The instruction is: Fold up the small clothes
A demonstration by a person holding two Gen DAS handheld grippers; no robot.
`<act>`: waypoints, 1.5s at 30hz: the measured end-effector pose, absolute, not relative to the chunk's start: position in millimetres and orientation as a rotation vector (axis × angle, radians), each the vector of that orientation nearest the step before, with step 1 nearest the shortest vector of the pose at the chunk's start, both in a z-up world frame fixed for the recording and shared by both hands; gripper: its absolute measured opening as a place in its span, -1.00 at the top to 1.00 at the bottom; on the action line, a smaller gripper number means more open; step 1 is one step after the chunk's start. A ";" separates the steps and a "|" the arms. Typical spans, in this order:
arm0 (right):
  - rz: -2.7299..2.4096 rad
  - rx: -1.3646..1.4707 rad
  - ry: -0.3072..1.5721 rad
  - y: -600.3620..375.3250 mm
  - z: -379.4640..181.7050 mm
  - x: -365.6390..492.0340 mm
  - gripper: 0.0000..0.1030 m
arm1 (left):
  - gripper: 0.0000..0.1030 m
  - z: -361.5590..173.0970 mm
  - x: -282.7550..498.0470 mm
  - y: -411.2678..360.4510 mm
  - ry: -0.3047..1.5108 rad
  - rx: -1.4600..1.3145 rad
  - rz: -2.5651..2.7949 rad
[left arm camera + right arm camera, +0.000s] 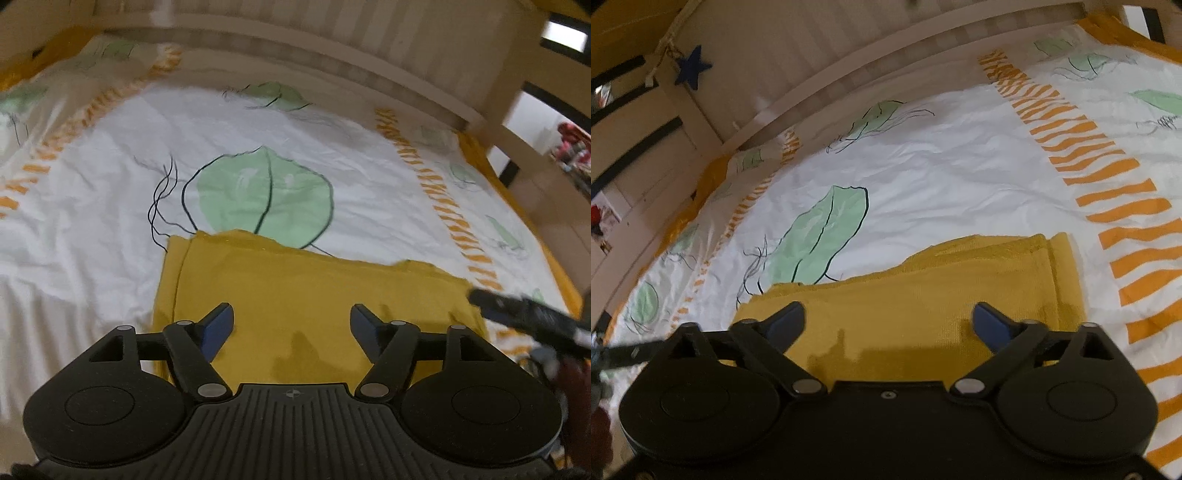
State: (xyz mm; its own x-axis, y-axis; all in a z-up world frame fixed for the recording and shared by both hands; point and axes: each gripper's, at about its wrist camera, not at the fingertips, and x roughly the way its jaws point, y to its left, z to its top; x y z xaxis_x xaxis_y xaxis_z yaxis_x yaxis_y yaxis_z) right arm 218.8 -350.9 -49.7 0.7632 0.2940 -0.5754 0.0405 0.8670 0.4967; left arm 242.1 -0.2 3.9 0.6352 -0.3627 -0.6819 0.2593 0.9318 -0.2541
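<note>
Cloth (306, 306), mustard and already partly folded, lies flat on the bedsheet (92, 192) just ahead of and beneath both grippers, the left gripper (291, 323) and right gripper (888, 325) each spread wide and holding nothing. A clean next fold likely means pinching matching corners and lifting evenly. Only the right view shows the layered edge (1060, 273) to its right; only the left shows the seam (181, 273) to its left.

Right tool (532, 317) blurred, cut off at frame edge.
</note>
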 end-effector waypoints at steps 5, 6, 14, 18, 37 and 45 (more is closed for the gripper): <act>0.144 0.536 0.700 -358.6 -48.5 218.4 -1.00 | -0.40 14.9 217.0 -19.6 0.801 -0.062 -0.270; 0.140 0.537 0.701 -359.9 -48.3 217.6 -1.00 | -0.41 14.9 216.2 -23.7 0.799 -0.048 -0.253; 0.100 0.550 0.732 -378.8 -48.5 216.0 -1.00 | -0.70 -4.6 238.7 -41.2 0.867 -0.146 -0.332; 0.075 0.603 0.738 -395.7 -52.4 215.9 -1.00 | -0.99 -12.9 254.3 -55.9 0.842 -0.091 -0.278; 0.045 0.807 0.801 -439.9 -81.7 218.2 -1.00 | -0.99 -73.9 336.1 -128.8 0.985 0.121 -0.228; 0.051 0.811 0.828 -441.6 -88.1 220.1 -1.00 | -1.00 -97.5 344.3 -133.0 1.054 0.127 -0.245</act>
State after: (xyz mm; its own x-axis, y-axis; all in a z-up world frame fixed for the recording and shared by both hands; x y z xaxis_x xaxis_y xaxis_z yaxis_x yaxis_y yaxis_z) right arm 220.1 -441.6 -88.1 0.6925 0.3398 -0.6364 0.2599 0.7054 0.6594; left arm 344.3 -133.0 -97.5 0.4701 -0.1382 -0.8717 0.2598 0.9656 -0.0130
